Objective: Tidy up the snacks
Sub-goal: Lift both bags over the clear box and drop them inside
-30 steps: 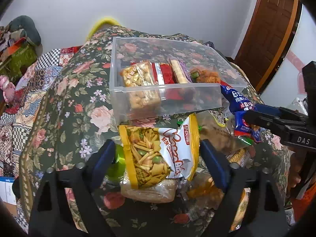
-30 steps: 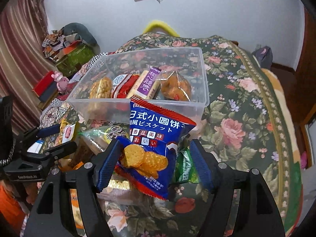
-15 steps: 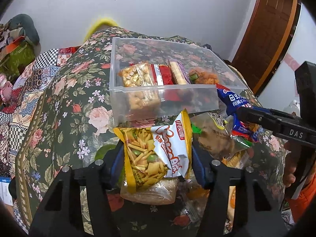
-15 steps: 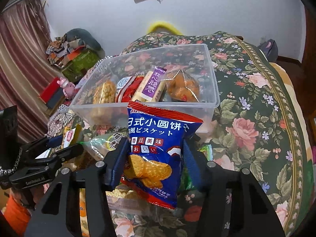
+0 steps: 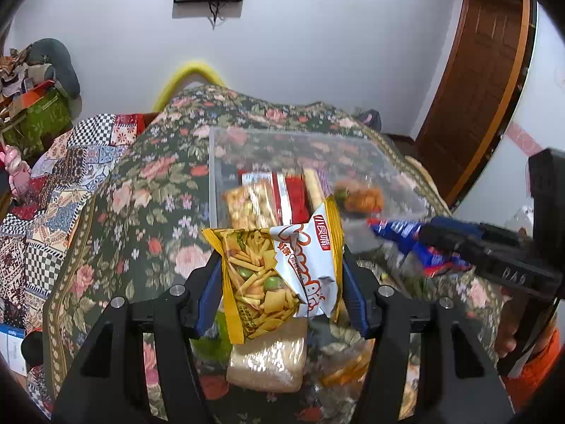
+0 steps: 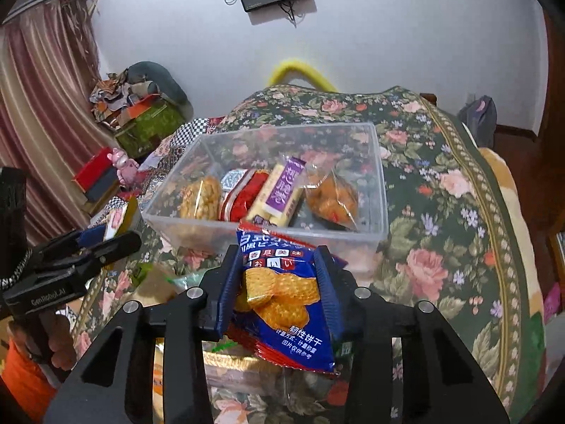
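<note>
Near the clear plastic bin [image 6: 374, 190], the left gripper [image 5: 280, 282] clenches a crinkly yellow snack-mix bag [image 5: 279, 275]; the right gripper [image 6: 279, 282], jaws just closing, pinches a glossy blue biscuit packet [image 6: 282, 300].

Both hand-held grippers closed on packets: yellow snack packet [image 5: 279, 275], blue biscuit packet [image 6: 282, 296].

A dark green bedspread [image 6: 441, 190] is patterned with pink roses. A yellow and white snack bag [image 5: 279, 272] and a blue, red-edged biscuit packet [image 6: 286, 300] are flanked by blue pads [image 6: 229, 282].
</note>
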A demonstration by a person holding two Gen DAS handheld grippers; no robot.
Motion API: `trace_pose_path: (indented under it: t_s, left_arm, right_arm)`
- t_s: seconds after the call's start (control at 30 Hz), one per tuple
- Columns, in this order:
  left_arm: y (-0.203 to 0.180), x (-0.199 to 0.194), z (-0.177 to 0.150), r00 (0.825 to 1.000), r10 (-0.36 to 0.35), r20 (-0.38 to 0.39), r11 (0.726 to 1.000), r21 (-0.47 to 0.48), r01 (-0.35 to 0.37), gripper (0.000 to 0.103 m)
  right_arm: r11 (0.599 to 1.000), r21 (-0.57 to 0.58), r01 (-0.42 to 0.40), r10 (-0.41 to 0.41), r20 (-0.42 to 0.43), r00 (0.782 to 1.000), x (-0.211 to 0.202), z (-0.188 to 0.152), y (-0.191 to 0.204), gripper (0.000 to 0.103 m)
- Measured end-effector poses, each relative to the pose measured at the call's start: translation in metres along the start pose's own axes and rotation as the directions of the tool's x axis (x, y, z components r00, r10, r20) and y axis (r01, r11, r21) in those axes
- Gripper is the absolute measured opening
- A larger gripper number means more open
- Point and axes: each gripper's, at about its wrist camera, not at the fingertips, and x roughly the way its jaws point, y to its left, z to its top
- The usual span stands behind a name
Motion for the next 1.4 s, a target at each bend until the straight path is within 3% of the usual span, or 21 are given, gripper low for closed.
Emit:
trace_pose_path:
  t_s: [0.2,0.33,0.7,0.9,1.07,1.23,1.4]
  left_arm:
    - [0.001,0.003,0.004,1.000,-0.002,0.006,1.000,-0.021,0.002,0.059]
    - [0.004,0.010,-0.002,1.000,0.001,-0.023,1.000,-0.029,-0.002,0.059]
    - [0.009,0.018,-0.009,0.999,0.009,-0.051,0.999,-0.034,-0.010,0.059]
    - [0.007,0.020,-0.012,0.998,0.005,-0.063,1.000,-0.024,-0.007,0.059]
    - [0.005,0.023,-0.014,0.997,0.011,-0.072,1.000,-0.018,-0.012,0.059]
    - [0.007,0.021,-0.011,0.998,0.017,-0.063,1.000,-0.018,-0.019,0.059]
    - [0.010,0.020,-0.005,0.998,0.020,-0.057,0.999,-0.029,-0.022,0.059]
  right_arm:
    - [0.998,-0.053,0.012,-0.018,-0.097,0.995,0.023,-0.011,0.004,0.042]
    - [0.999,-0.034,0.002,-0.007,-0.134,0.991,0.034,-0.013,0.002,0.056]
    - [0.997,-0.080,0.002,-0.018,-0.192,0.981,0.055,-0.023,0.002,0.058]
    - [0.992,-0.125,-0.019,-0.012,-0.242,0.970,0.056,-0.026,0.004,0.067]
    - [0.989,-0.147,-0.008,-0.025,-0.226,0.974,0.057,-0.028,0.007,0.065]
    - [0.991,-0.130,-0.010,-0.015,-0.190,0.982,0.052,-0.027,0.007,0.053]
    - [0.994,-0.110,-0.009,-0.007,-0.142,0.990,0.033,-0.023,0.005,0.052]
